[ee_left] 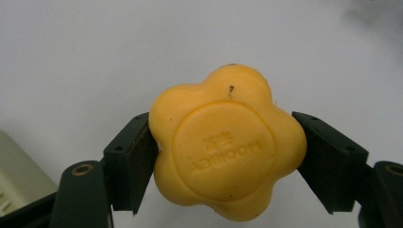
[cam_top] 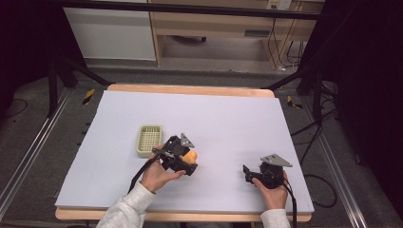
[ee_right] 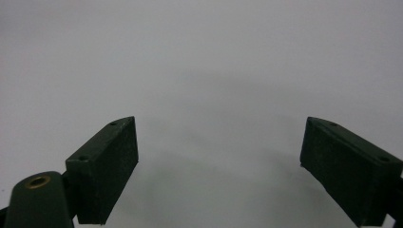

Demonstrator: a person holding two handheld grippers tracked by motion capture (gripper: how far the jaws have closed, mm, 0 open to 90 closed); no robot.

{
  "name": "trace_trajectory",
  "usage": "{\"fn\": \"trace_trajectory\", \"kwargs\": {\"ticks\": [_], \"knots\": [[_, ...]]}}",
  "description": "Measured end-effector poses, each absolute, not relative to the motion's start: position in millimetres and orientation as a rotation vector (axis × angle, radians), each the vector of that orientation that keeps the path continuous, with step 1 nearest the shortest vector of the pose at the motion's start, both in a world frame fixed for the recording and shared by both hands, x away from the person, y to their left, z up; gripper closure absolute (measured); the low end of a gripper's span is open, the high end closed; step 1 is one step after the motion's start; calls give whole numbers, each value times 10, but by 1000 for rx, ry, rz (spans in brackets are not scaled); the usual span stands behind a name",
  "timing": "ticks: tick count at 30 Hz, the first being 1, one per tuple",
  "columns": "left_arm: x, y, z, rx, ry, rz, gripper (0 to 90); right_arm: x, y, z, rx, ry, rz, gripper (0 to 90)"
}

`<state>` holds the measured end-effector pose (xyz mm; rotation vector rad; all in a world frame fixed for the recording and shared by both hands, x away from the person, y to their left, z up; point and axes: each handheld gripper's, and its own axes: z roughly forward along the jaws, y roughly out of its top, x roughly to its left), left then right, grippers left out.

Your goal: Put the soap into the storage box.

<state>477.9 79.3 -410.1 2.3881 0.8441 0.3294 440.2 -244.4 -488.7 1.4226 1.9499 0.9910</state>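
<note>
A yellow flower-shaped soap bar with embossed lettering sits squeezed between the two black jaws of my left gripper. In the high view the soap shows as an orange-yellow lump at the left gripper, just right of a pale green slotted tray. A corner of that tray shows at the lower left of the left gripper view. My right gripper rests low near the table's front right, pointing left. Its jaws stand wide apart with nothing between them, over the bare surface.
A pale lilac mat covers the wooden table. Cables trail from both grippers toward the front edge. Beyond the table stand black frame legs, floor cables and a wooden desk.
</note>
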Motion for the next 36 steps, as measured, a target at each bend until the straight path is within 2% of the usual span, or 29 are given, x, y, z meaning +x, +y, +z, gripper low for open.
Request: {"fn": "trace_trajectory", "kwargs": {"ticks": [36], "knots": [[4959,1462,-3757,2268,1013,453,265,4401,-2452,-4885,1431,1946,1003,128]]}}
